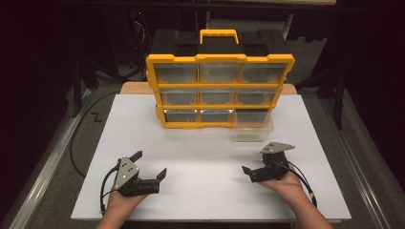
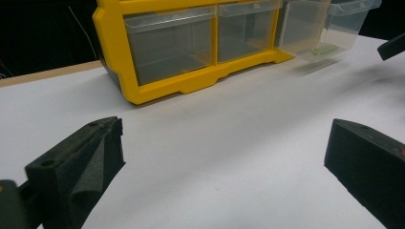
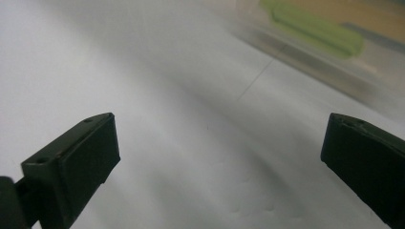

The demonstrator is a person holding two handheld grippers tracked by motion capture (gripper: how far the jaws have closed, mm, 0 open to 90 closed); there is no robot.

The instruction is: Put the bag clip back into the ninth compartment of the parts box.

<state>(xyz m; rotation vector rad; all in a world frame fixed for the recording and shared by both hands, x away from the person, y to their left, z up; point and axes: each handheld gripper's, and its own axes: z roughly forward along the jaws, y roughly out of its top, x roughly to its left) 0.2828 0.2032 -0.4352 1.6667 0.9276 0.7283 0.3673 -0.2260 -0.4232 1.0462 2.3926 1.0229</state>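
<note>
Resting low in the high view, the left gripper (image 1: 152,164) sits at the lower left of the frame on the white bench (image 1: 205,143), cradled in the person's left hand (image 1: 122,200), its two black jaws spread wide with nothing between them. At the lower right, the right gripper (image 1: 255,164) lies in the right hand (image 1: 289,183), pointing toward the frame's centre; in the right gripper view its jaws stand far apart over bare white surface, holding nothing. Both grippers are well apart from each other and from the storage unit.

Farther up, right of centre, a clear plastic drawer (image 1: 253,129) is pulled forward out of the bottom right slot of the cabinet and rests on the bench, near the right gripper but not touching it. A pale green flat object (image 1: 247,137) lies inside it; it appears blurred at the upper right of the right gripper view (image 3: 315,26).

Behind it, in the upper middle of the frame, stands the yellow and black plastic organiser cabinet (image 1: 219,88) with three rows of three clear drawers and a yellow carry handle (image 1: 219,34) on top
</note>
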